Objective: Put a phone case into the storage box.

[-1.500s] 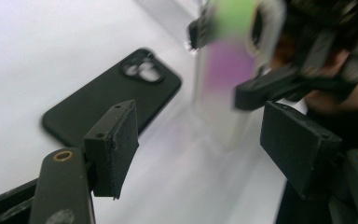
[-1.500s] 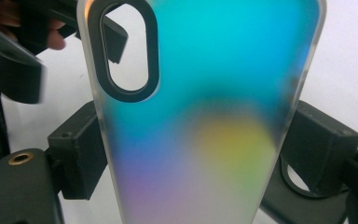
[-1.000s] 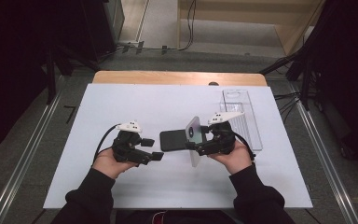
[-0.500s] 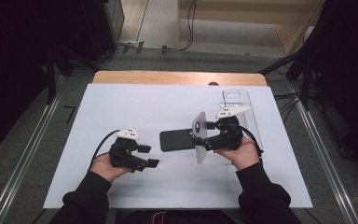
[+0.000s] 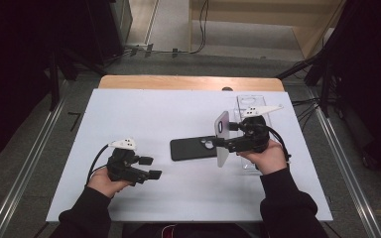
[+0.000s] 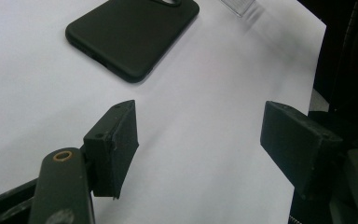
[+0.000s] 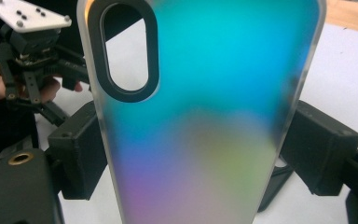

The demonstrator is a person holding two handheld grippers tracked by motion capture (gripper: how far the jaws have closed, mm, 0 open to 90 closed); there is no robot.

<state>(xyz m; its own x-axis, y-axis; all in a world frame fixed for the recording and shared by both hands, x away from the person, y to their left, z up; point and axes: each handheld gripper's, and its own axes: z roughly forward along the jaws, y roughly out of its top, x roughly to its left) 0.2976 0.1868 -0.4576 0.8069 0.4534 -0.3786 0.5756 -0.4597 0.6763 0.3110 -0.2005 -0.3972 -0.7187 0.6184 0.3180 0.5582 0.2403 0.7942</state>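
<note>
My right gripper [image 5: 222, 138] pinches an iridescent phone case [image 5: 222, 138] by its two long edges, one of my fingers [image 7: 77, 154] pressed to each side. In the high view the case stands upright on its edge, lifted above the tabletop [image 5: 178, 109], its thin pale face turned toward my left hand. In the right gripper view the same case [image 7: 205, 116] spans the frame between the pads, shimmering from blue at the top through green to pink lower down, with an oval, dark-rimmed camera opening near its upper left corner. Through that opening and past the edge of the case I can see my other gripper across the white surface.

A black phone [image 5: 193, 148] lies flat on the tabletop just beside the lifted case, on its left in the high view, back facing up with a round ring near its right end. Whether the case touches it, I cannot tell.

A clear plastic box [image 5: 250, 106] sits on the tabletop behind my right hand.

My left gripper [image 5: 150, 167] is held low over the tabletop, well apart from the phone, its fingers spread with nothing between them. In the left gripper view the two black pads frame bare white surface, and the black phone [image 6: 133, 35] lies farther ahead at the upper left.
</note>
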